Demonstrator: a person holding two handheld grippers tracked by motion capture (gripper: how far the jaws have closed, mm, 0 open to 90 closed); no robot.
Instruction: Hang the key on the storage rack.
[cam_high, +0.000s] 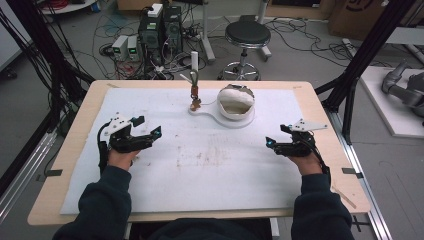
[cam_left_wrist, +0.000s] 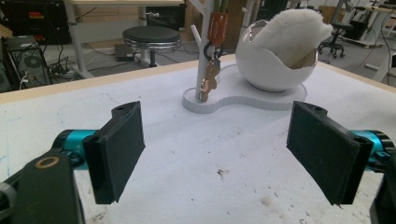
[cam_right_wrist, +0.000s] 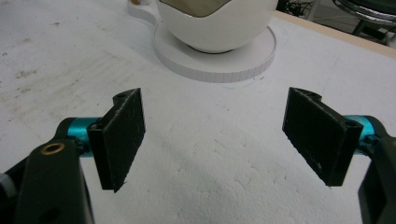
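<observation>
Keys (cam_left_wrist: 208, 80) hang on stand hook (cam_left_wrist: 205, 46), far centre of surface (cam_high: 70, 145), beside egg-shaped bowl (cam_left_wrist: 275, 65). Judged light, rigid, free-swinging; grasp at orange tag (cam_left_wrist: 217, 28). Left tongs (cam_high: 150, 134), right tongs (cam_high: 274, 144): spread wide, empty.

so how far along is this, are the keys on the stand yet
Looks done: the keys hang by their orange tag from a peg on the white stand, beside the egg-shaped bowl. In hand: nothing; the left gripper and right gripper sit apart on the white mat, jaws open and empty. Left: nothing obvious.
</observation>
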